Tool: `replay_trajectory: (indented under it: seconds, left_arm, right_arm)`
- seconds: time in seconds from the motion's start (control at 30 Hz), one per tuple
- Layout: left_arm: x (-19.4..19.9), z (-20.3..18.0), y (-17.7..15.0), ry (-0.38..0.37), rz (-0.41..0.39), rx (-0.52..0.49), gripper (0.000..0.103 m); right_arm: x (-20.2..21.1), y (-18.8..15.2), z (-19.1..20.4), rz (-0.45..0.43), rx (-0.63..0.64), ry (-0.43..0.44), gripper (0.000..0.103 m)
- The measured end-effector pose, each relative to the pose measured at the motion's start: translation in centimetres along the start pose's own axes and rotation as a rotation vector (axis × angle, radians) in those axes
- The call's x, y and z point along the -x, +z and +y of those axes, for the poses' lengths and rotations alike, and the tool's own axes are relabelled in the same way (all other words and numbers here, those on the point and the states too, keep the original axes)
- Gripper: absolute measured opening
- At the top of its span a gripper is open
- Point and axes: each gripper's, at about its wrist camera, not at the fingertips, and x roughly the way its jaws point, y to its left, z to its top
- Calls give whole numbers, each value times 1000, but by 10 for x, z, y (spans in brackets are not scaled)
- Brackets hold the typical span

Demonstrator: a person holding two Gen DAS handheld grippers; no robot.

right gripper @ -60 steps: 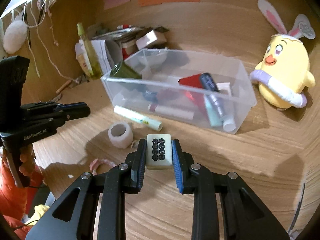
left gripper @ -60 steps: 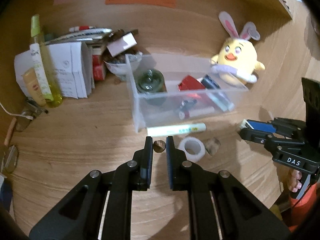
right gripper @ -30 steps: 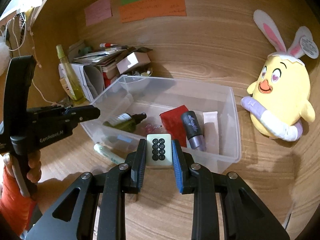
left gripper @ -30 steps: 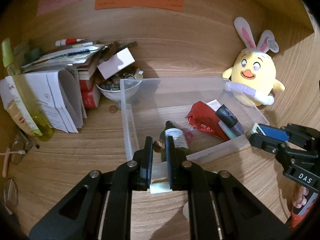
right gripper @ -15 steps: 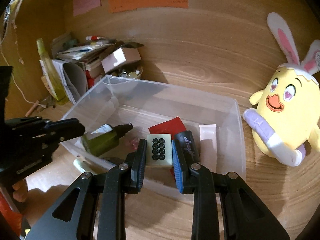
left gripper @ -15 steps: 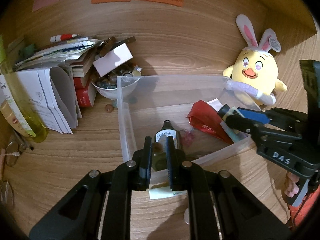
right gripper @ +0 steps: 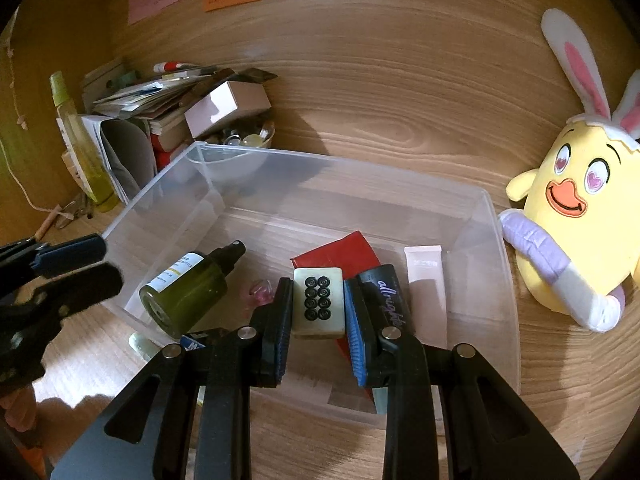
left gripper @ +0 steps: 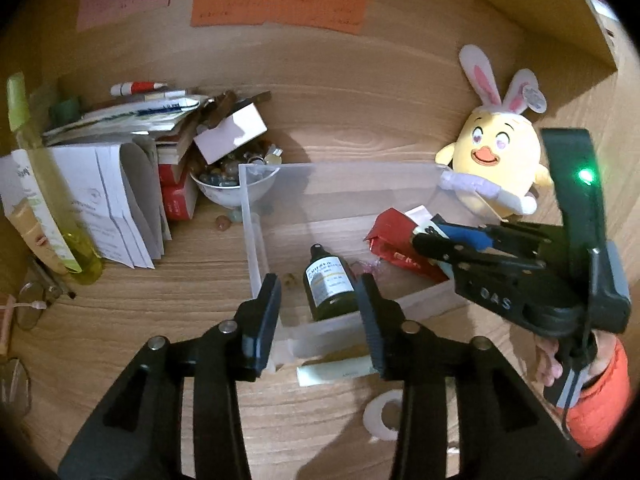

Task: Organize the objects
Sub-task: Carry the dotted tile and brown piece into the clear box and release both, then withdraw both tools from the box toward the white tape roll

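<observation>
Right claw (right gripper: pixel 318 304) clamps tile (right gripper: pixel 319 300) (unseen from left); left claw (left gripper: pixel 318 308) opening, empty.

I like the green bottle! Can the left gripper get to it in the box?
Probably yes. The left gripper is opening, empty, just above the green bottle, which lies uncovered in the open-topped clear box.

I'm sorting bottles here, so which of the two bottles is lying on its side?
The dark green bottle with the black cap, lying inside the clear bin. The tall yellow bottle stands upright beside the paper stack.
</observation>
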Motion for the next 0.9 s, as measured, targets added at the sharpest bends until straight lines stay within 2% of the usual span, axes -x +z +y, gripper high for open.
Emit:
replay_trajectory:
  seconds: [0.13, 0.23, 0.3, 0.43, 0.57, 0.7, 0.83, 0.9]
  left_arm:
    - [8, -3, -4, -4, -9, -19, 46]
    - [15, -7, -7, 43, -33, -38, 62]
    - [20, -8, -9, 56, -51, -51, 64]
    - [25, -7, -12, 54, -48, -48, 66]
    - [30, -7, -17, 67, -54, -52, 76]
    - [34, -8, -21, 59, -51, -54, 78]
    - [38, -9, -26, 44, -38, -50, 88]
    - [39, -9, -30, 38, -25, -50, 89]
  right_arm:
    - [0, 1, 0, 7, -9, -2, 23]
    - [3, 0, 1, 8, -2, -4, 23]
    - [5, 0, 3, 9, 7, -7, 23]
    - [11, -2, 6, 15, 20, 6, 31]
    - [23, -6, 9, -7, 38, -4, 40]
    - [36, -11, 9, -25, 39, 6, 50]
    - [50, -17, 10, -43, 54, 5, 58]
    - [57, -22, 9, -52, 60, 7, 62]
